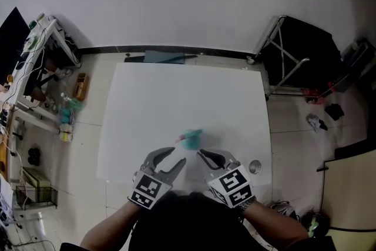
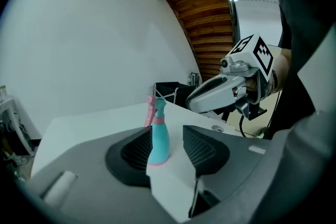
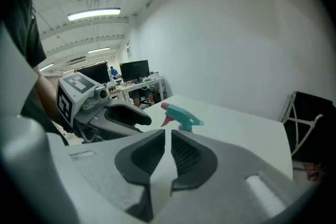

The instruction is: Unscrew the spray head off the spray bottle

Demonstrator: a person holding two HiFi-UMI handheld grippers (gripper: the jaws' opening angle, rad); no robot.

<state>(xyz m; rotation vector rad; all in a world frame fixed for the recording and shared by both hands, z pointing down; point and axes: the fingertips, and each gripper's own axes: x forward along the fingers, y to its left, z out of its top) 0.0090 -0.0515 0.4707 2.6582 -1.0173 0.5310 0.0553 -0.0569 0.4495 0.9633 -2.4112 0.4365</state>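
Ideally, left gripper (image 1: 176, 156) — half-open, bottle (image 2: 158, 144) beyond its jaws — clamps the body squarely; right gripper (image 3: 168, 136), nearly shut, empty, widens for the head (image 3: 182, 118).

Both forearms reach forward side by side, the left gripper (image 1: 179, 154) with its jaws apart and the right gripper (image 1: 202, 155) with its jaws almost together.

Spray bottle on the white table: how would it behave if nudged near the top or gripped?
The spray bottle stands upright, tall on a narrow base, so a push up high would probably tip it. It looks like smooth plastic: likely light, perhaps slippery. Its overhanging spray head may snag.
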